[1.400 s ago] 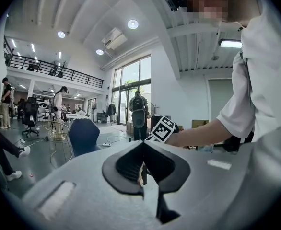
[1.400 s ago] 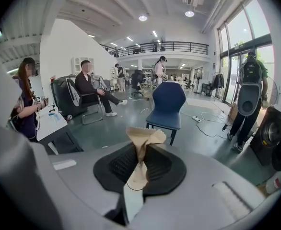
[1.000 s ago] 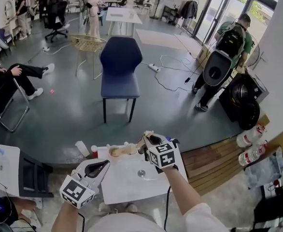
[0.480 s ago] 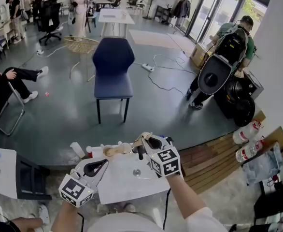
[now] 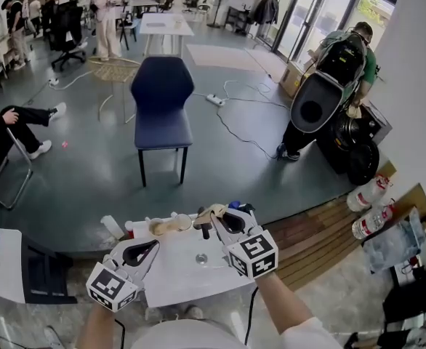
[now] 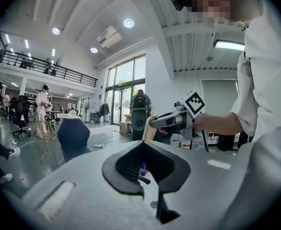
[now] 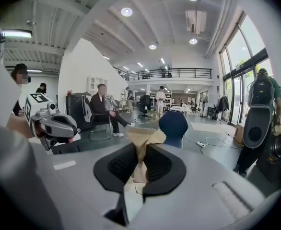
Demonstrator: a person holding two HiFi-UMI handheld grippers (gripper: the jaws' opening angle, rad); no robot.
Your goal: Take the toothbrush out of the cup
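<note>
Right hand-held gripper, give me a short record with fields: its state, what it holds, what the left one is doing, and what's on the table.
Right hand-held gripper: shut
Held: tan flat item, sticking up past the jaws; cannot tell whether it is the toothbrush
Left hand-held gripper: open, empty, by the table's left edge
Table: white; tan round container at its far edge, to the held item's left
Beyond the table: blue chair on the floor
</note>
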